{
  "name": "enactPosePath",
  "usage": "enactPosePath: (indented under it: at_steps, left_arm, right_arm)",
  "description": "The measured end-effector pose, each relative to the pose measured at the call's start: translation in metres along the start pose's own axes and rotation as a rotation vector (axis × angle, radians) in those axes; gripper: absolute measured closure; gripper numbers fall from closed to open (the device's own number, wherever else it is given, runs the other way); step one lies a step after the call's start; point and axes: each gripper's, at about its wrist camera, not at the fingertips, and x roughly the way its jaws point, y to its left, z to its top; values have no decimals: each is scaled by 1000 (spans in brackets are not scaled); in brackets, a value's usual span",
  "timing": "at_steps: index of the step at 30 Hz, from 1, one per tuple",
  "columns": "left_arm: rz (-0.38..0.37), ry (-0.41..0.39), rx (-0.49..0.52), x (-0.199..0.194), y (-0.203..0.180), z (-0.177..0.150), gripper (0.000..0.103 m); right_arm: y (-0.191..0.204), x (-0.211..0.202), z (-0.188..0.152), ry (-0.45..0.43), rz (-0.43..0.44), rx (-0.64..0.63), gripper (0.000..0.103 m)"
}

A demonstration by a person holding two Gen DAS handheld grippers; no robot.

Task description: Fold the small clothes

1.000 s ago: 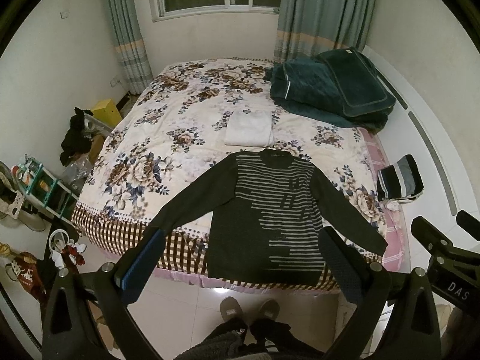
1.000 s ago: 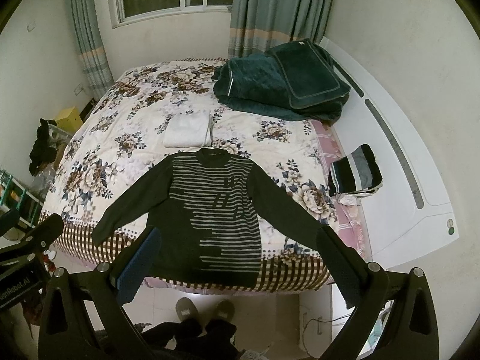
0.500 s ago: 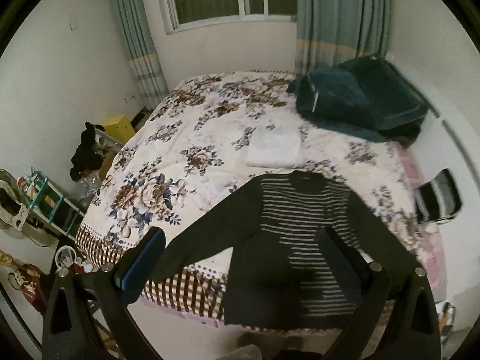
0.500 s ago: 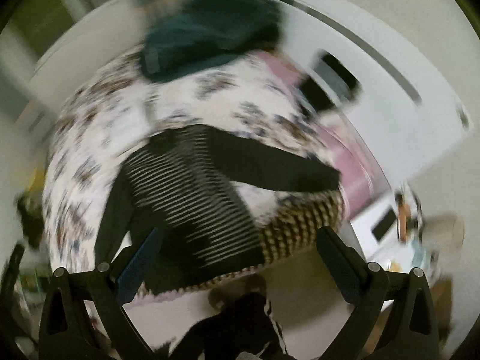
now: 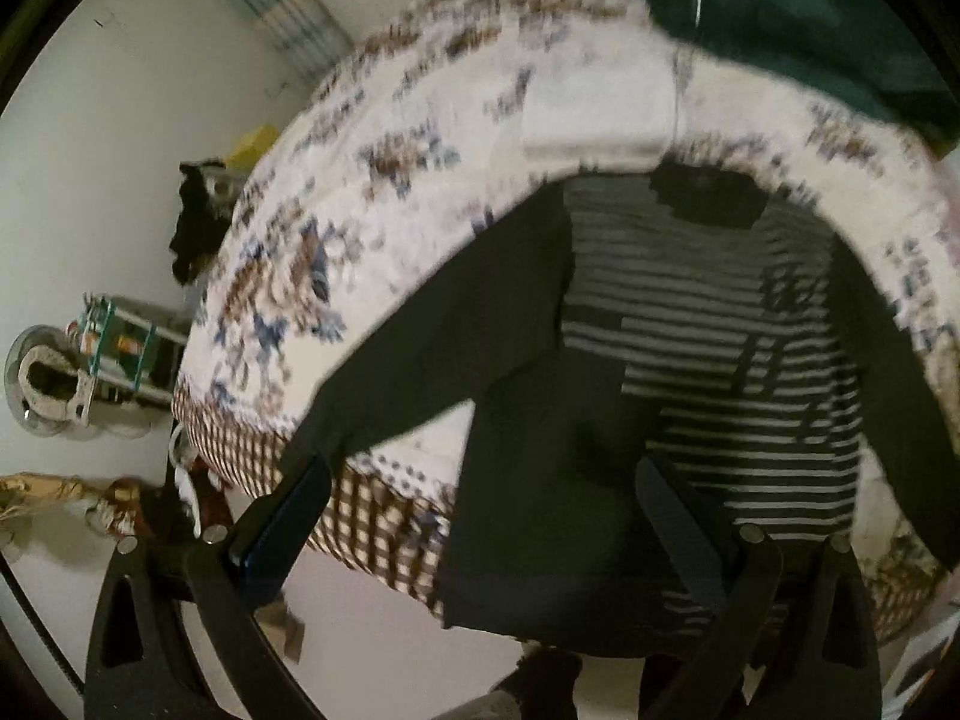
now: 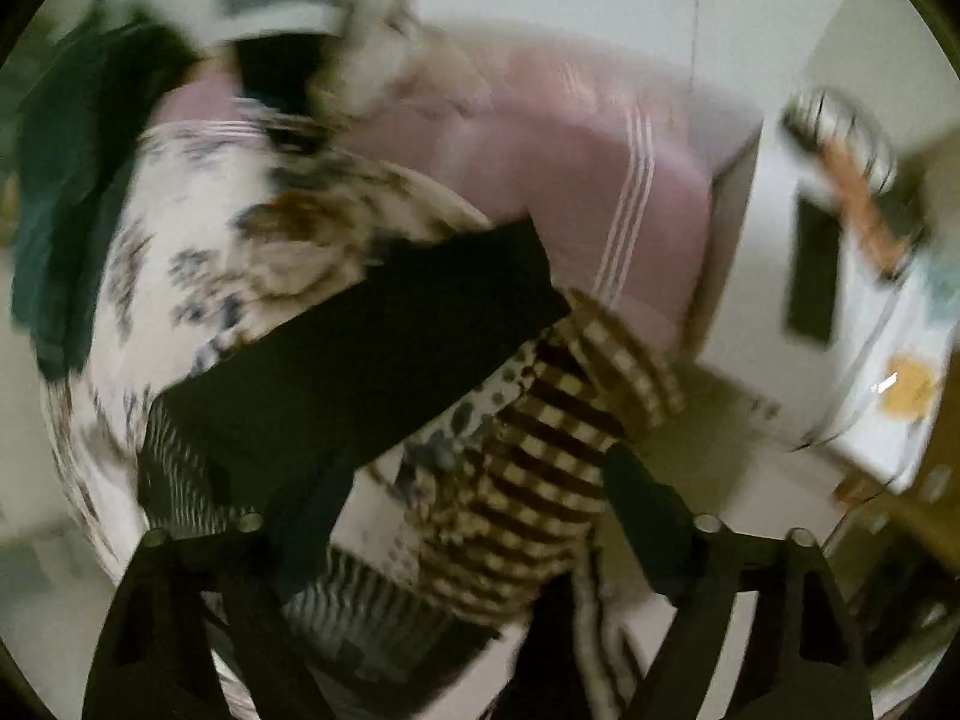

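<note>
Left wrist view: your wide-open left claw [image 5: 480, 516] nears the sweater [image 5: 690, 360]; rushing could bunch its sleeve [image 5: 420, 360].

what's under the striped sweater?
The sweater lies flat on the flowered bedspread, hem over its checked border. What the bedspread looks like beneath the body is covered; both claws are open, off it.

White walls [image 5: 120, 138], striped curtain [image 5: 288, 18], floral-quilted bed [image 5: 420, 138], cluttered rack [image 5: 120, 348], pale floor [image 5: 372, 618].
</note>
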Motion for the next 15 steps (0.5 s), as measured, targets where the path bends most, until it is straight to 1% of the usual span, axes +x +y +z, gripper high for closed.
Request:
enactPosePath:
  at_steps: [1, 3, 4, 5, 7, 8, 9, 10, 11, 12, 13, 15]
  left_arm:
    - [11, 29, 14, 19, -16, 0, 0]
    - [26, 48, 39, 46, -39, 2, 0]
    - [34, 55, 50, 58, -50, 4, 0]
    - [37, 66, 55, 70, -59, 4, 0]
    - [34, 99, 50, 97, -77, 5, 0]
    - [30, 115, 47, 108, -83, 7, 0]
    - [34, 129, 46, 119, -89, 7, 0]
    - [37, 139, 44, 129, -95, 7, 0]
    - [36, 144, 38, 135, -101, 9, 0]
    - [31, 151, 29, 143, -105, 9, 0]
    - [26, 154, 22, 149, -107, 10, 0]
    - [15, 149, 17, 155, -115, 12, 0]
  right_arm:
    - [-10, 26, 7, 27, 9, 47, 21]
    - [-25, 74, 15, 77, 44, 145, 21]
    - [-27, 89, 13, 88, 61, 176, 21]
    - [-35, 116, 17, 101, 91, 230, 21]
    - [-37, 140, 17, 99, 128, 288, 21]
    - [-41, 156, 18, 81, 151, 326, 22]
    - [-42, 162, 17, 60, 164, 350, 31]
    - [-43, 166, 18, 39, 176, 367, 47]
    - [-42, 168, 17, -1, 170, 387, 58]
    - [-41, 164, 15, -51, 166, 402, 84]
    - [-37, 158, 14, -90, 172, 394, 99]
    - [-27, 140, 16, -165, 178, 330, 99]
